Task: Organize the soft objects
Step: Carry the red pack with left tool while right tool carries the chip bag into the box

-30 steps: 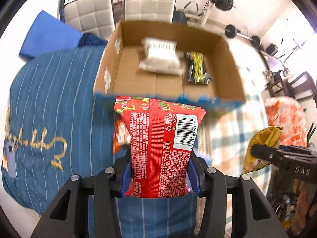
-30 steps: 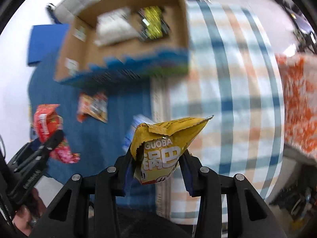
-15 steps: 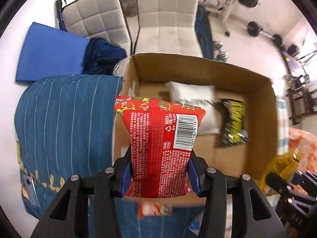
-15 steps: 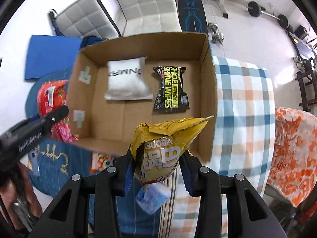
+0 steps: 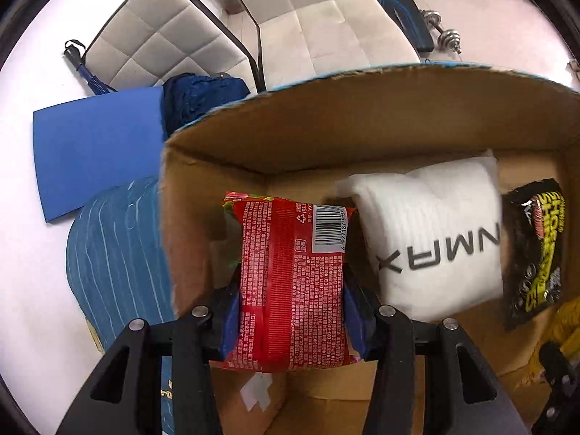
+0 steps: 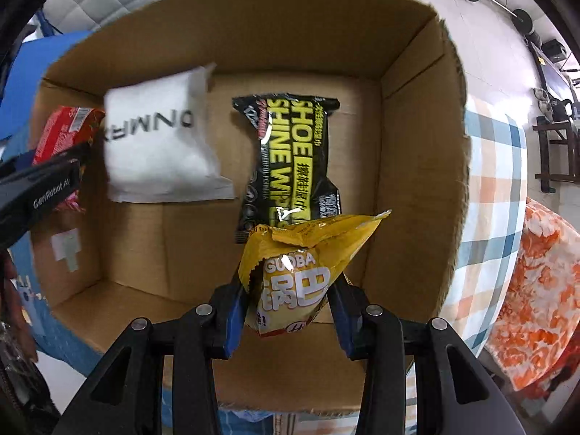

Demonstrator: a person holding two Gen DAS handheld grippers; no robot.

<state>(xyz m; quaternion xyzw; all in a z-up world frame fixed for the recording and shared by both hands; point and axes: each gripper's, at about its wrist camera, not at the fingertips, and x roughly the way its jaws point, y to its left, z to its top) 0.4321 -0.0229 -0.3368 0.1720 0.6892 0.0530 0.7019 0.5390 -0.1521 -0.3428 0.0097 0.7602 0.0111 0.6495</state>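
My left gripper (image 5: 290,311) is shut on a red snack packet (image 5: 290,282) and holds it inside the cardboard box (image 5: 326,123), at its left end. My right gripper (image 6: 286,311) is shut on a yellow snack bag (image 6: 301,264) and holds it inside the box (image 6: 417,166), over its right half. On the box floor lie a white soft pack (image 5: 431,232) and a black and yellow shoe wipes pack (image 5: 536,253). Both also show in the right wrist view: the white pack (image 6: 159,148), the wipes pack (image 6: 293,159). The left gripper and its red packet (image 6: 61,134) show at that view's left edge.
The box stands on a blue striped cloth (image 5: 116,253) and a checked cloth (image 6: 496,188). Behind it are two white padded chairs (image 5: 319,18), a blue mat (image 5: 98,145) and dumbbells (image 5: 442,32). An orange patterned fabric (image 6: 536,290) lies at the right.
Both grippers have moved forward and down, from above the cloth in front of the box to inside the box, each still holding its packet.
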